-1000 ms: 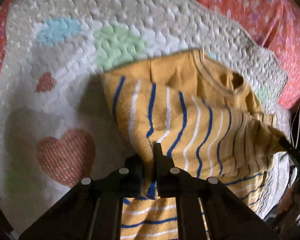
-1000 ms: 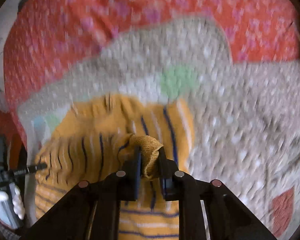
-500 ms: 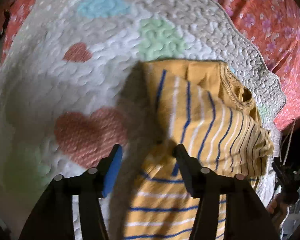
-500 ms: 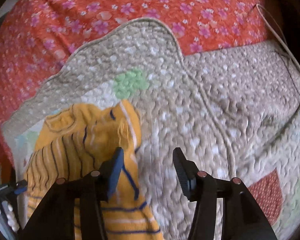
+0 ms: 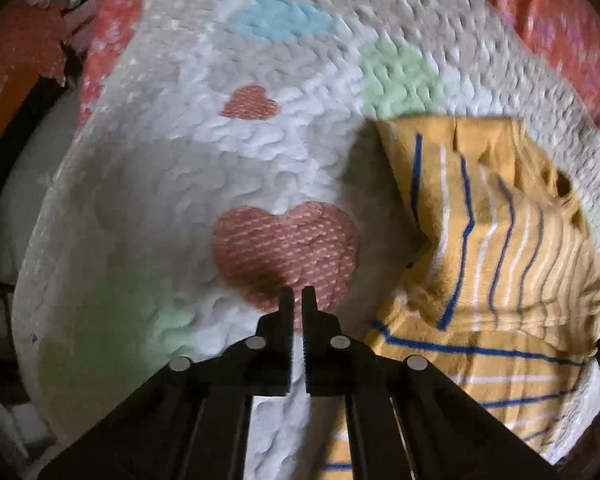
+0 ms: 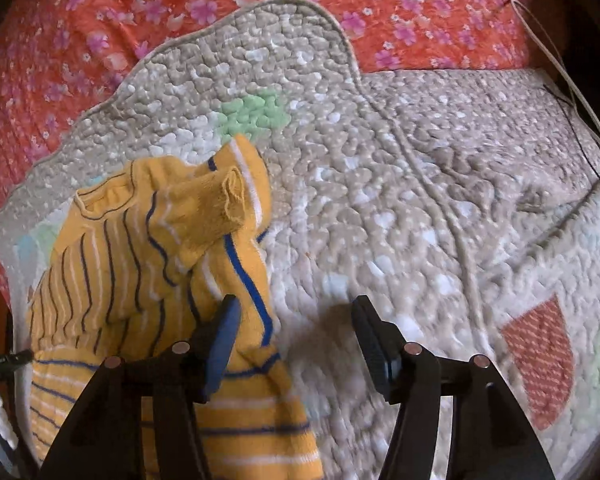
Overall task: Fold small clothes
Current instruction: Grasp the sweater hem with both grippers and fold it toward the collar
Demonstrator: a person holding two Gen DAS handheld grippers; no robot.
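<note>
Quilted mat (image 6: 380, 168) bears a soft, light striped sweater (image 6: 148, 264); left gripper (image 5: 297, 300) pressed together empty, right gripper (image 6: 296, 320) spread; I'd pinch its hem at 6 o'clock.

Bedroom: quilted blanket (image 6: 380, 184) over floral bedsheet (image 6: 420, 8).

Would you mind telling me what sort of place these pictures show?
Most likely a bedroom, with the work done on a bed: a quilted heart-patterned blanket lies over an orange floral bedspread, and a small yellow striped sweater rests on the blanket.
</note>
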